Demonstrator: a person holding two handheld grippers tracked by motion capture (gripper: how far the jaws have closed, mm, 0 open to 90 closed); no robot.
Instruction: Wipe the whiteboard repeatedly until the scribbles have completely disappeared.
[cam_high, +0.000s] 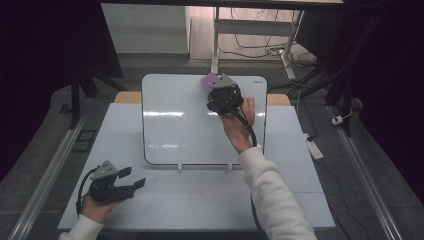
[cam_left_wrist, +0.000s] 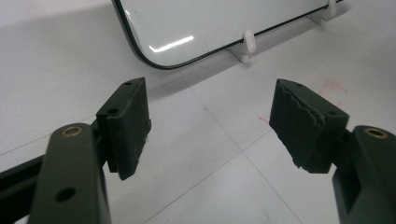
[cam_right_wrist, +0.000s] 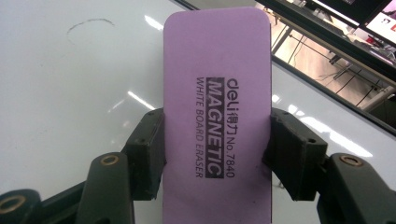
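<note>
Left hand: person's left hand (cam_high: 95, 206), white sleeve at wrist, near front-left corner of table, holds the left gripper.
Left gripper (cam_high: 131, 179): black two-jaw tool w/ grey three-cornered plate on top, low over the table, jaws pointing right & a bit toward the board. Jaws spread wide, nothing betw. them; in left gripper view (cam_left_wrist: 210, 128) bare tabletop shows thru the gap.
Table (cam_high: 200, 200): pale grey-white flat top w/ thin seam lines; faint reddish smudge (cam_left_wrist: 332, 87) on it just right of the left gripper's far pad.
Board clips (cam_left_wrist: 247, 44): small white plastic pegs at the board's near edge, two seen from above, touching the board rim.
Whiteboard (cam_high: 175, 125): glossy white rectangular board, thin black rim, rounded corners, lying flat mid-table, well apart from left gripper. Faint thin curved pen mark (cam_right_wrist: 88, 23) on its surface in right gripper view.
Right hand (cam_high: 239, 120): over the board's right part, white sleeve trailing back to front edge, cable along the wrist.
Right gripper (cam_high: 212, 86): black, grey plate on top, at board's far edge, right of centre. Jaws closed in on the eraser's two long sides, pads pressed flush (cam_right_wrist: 217, 144).
Eraser (cam_right_wrist: 217, 70): purple rectangular foam whiteboard eraser, rounded corners, black print "MAGNETIC WHITE BOARD ERASER", clamped in right gripper; sticks out past the jaws over the board's far part. From above (cam_high: 208, 80) its purple end shows just beyond the gripper. Touching board or just over it: can't tell.
Beyond table: grey floor, white desk legs, loose black cables.
</note>
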